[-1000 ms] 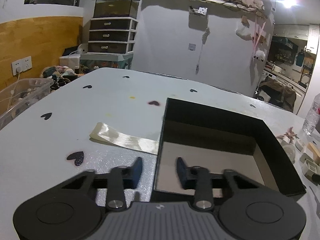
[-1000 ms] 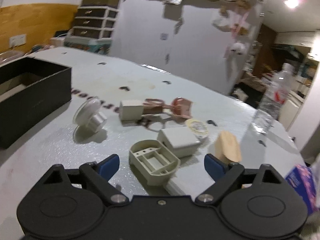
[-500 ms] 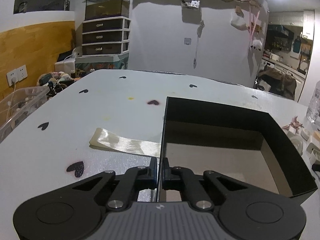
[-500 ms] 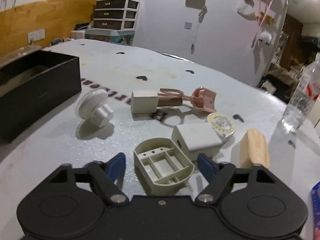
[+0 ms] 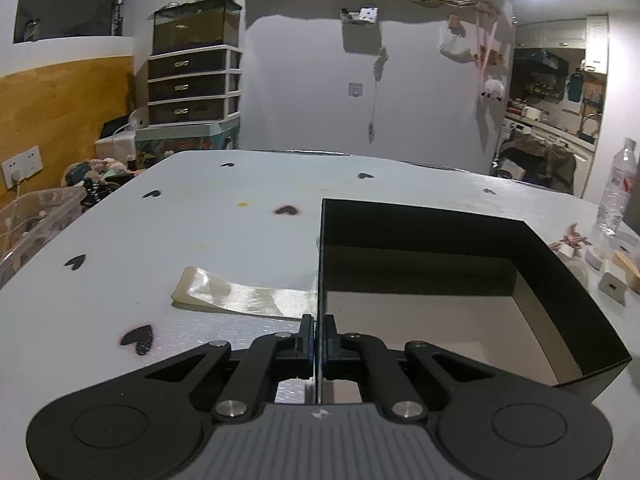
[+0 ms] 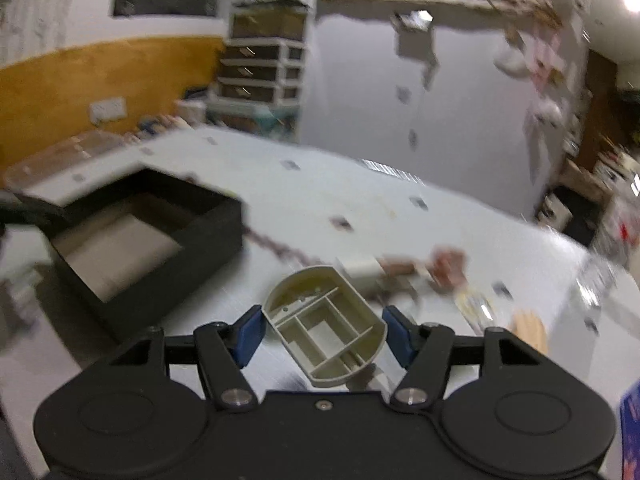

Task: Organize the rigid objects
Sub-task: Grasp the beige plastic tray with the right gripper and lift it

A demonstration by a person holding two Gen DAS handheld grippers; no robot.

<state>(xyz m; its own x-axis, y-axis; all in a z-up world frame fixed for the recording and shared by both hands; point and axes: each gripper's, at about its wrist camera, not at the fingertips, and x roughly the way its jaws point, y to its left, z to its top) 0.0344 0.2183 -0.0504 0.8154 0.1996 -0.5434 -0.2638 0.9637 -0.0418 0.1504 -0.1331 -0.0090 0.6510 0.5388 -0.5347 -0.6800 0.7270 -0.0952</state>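
The left gripper [image 5: 319, 340] pinches the black box [image 5: 560, 280] wall, steadying it. The right gripper [image 6: 324, 330] fingers clamp the beige divided tray [image 6: 326, 326], lifted off the bench [image 6: 400, 216]; next it needs carrying over the box.

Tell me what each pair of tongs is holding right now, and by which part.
Left tongs: shut on the black box, pinching its near left wall. Right tongs: holding the beige divided tray by its two opposite sides.

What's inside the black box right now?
Nothing visible: the black box shows only its bare pale floor. The left gripper, clamped on the left wall, hides the near-left corner. The beige divided tray sits outside, between the right gripper's fingers.
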